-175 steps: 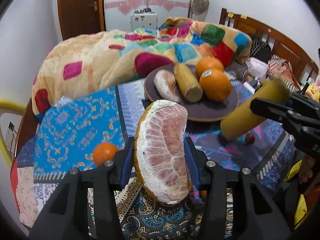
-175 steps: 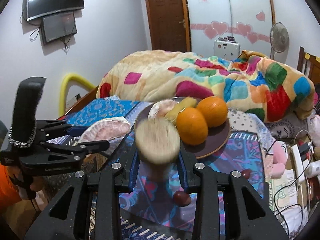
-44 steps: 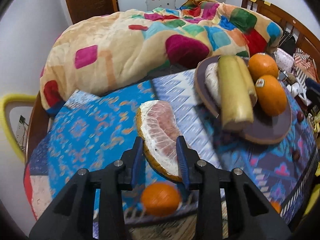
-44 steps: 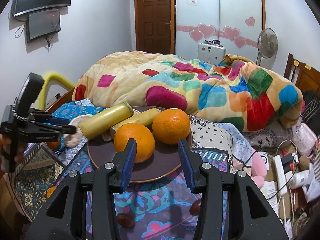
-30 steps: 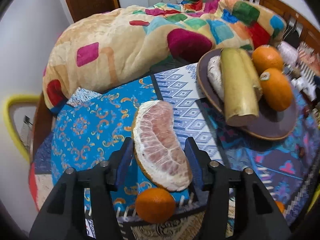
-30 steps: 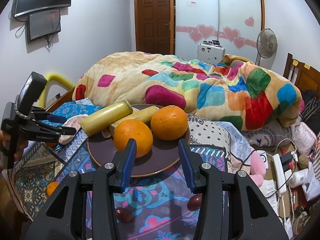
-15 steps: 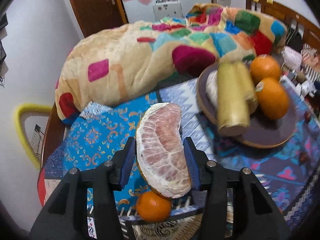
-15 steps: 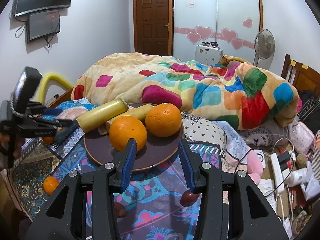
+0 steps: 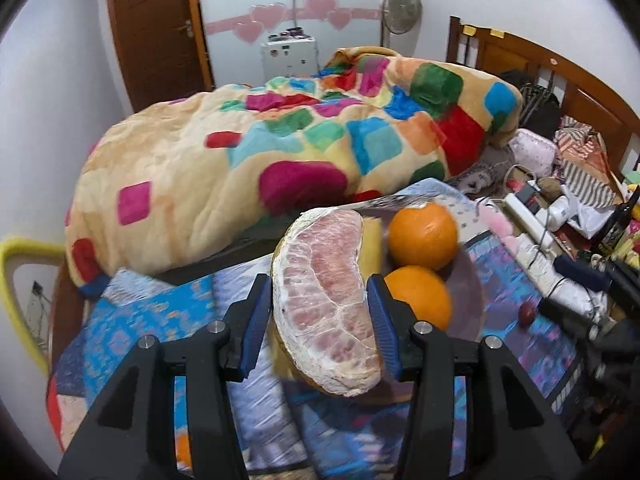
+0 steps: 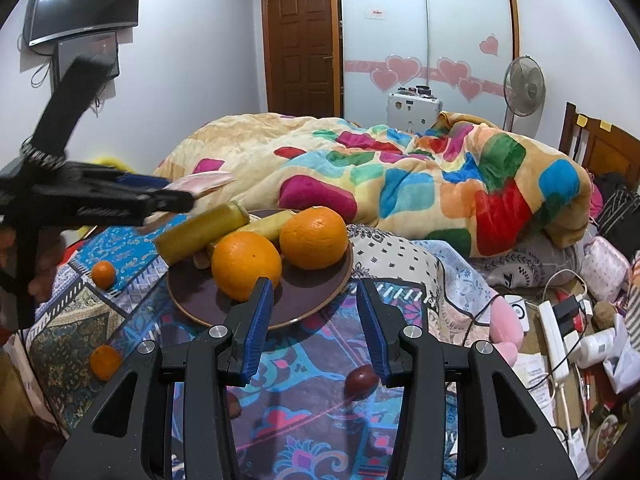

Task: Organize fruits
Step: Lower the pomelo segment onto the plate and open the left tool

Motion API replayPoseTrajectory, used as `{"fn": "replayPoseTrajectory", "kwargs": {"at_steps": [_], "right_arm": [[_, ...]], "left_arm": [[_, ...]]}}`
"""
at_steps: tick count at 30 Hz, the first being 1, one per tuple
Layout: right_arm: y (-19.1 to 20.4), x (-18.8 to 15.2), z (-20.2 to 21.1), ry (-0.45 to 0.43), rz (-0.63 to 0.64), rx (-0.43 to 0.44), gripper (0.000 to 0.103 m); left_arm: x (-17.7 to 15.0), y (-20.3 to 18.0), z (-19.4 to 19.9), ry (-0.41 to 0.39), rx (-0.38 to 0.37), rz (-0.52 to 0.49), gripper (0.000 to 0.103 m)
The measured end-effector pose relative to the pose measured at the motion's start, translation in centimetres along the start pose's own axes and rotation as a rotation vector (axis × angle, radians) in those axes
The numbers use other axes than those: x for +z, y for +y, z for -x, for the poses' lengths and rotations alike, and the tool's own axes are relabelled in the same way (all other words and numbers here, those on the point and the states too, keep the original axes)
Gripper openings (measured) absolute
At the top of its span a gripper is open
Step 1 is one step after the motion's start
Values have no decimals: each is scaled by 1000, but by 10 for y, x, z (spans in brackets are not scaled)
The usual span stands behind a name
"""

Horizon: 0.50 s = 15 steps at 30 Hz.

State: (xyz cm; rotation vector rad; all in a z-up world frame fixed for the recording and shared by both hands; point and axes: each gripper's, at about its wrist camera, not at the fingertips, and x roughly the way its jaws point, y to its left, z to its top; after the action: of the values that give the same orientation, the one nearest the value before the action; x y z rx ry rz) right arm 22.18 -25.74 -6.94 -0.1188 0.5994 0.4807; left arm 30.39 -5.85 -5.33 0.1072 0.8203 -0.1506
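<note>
Gripping the pomelo wedge (image 9: 326, 312) between clenched fingers, left hand-held gripper (image 9: 318, 316) hovers beside the plate (image 9: 472, 296); right hand-held gripper (image 10: 316, 320) released, empty.

My left jaws clamp a peeled pomelo wedge (image 9: 326, 304), pink flesh facing me, raised near the brown plate (image 10: 320, 292). On it lie two oranges (image 10: 246, 266) and two yellow cylinders (image 10: 200, 232). Small tangerines (image 10: 104, 274) sit on the bedspread.
</note>
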Motion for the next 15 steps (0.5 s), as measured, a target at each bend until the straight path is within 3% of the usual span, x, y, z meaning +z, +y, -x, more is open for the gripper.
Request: {"fn": "replayPoseTrajectory", "kwargs": {"at_steps": [10, 15], "right_arm": [[-14, -9, -3, 15, -14, 18, 40], [-14, -11, 0, 23, -19, 18, 40]], "left_arm": [[8, -42, -32, 37, 3, -86, 49], [7, -40, -16, -6, 20, -85, 49]]}}
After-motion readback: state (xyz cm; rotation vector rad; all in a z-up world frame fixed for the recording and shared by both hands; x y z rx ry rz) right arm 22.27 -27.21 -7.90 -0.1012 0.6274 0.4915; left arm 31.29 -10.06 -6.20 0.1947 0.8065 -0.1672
